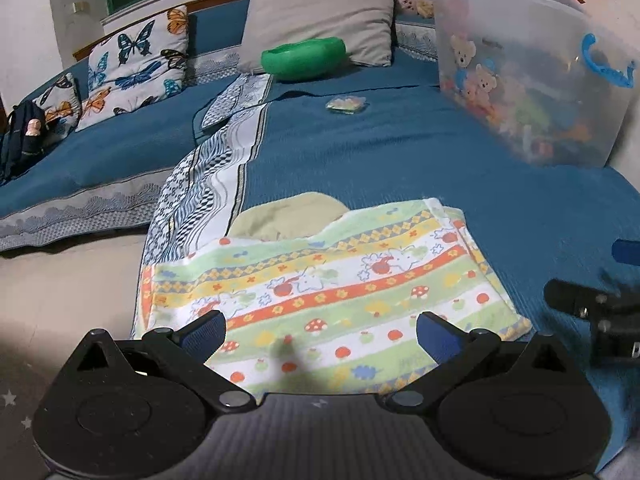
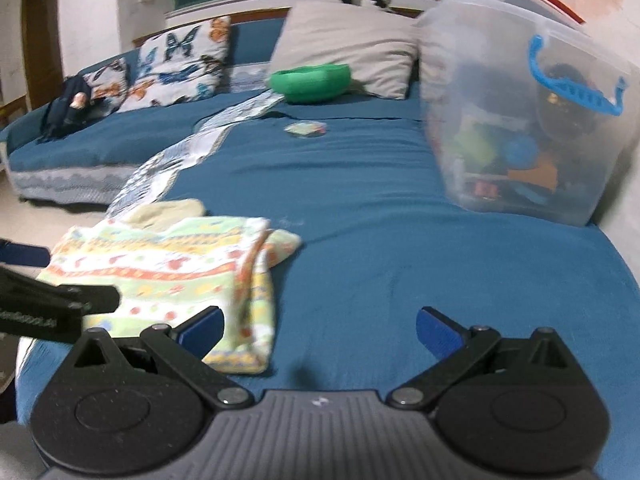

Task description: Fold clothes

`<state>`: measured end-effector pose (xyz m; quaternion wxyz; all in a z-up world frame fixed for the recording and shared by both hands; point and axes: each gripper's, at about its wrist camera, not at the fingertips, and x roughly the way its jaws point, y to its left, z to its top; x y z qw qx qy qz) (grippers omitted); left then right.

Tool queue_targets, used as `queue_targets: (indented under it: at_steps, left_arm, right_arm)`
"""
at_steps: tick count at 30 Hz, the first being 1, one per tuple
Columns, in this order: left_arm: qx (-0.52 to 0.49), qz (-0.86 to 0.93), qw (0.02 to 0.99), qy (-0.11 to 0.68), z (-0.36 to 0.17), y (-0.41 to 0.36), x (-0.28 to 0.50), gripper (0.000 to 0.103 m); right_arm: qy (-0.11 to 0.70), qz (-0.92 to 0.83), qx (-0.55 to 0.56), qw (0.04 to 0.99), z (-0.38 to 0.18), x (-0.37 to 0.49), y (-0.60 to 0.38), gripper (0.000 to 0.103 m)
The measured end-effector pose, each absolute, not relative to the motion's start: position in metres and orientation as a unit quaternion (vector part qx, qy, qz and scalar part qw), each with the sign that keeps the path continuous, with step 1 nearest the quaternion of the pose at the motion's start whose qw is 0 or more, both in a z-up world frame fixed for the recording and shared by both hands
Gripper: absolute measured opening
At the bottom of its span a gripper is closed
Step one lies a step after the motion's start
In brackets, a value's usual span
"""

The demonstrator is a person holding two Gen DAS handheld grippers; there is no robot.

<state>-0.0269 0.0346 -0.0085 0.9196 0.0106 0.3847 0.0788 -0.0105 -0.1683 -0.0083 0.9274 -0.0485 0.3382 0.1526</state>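
a folded patterned cloth point(image 1: 320, 300) lies on the near left part of a blue bed cover point(image 1: 400, 152), partly over a beige garment point(image 1: 280, 212). the left gripper point(image 1: 320, 334) hangs released above the cloth. the right gripper point(image 2: 320, 330), also spread wide and holding nothing, hangs over bare cover just right of the cloth. a clear toy bin point(image 1: 532, 80) stands far right, a green bowl point(image 1: 304, 58) far back.
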Motion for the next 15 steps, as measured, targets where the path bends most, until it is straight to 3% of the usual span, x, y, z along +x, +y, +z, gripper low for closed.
queue_targets:
  at_steps: [15]
  left_arm:
    - [-0.024, 0.116, 0.911, 0.394, -0.004, 0.044, -0.063, 0.103]
  right_arm:
    - [0.354, 0.211, -0.062, 0.909, -0.002, -0.045, -0.137, 0.103]
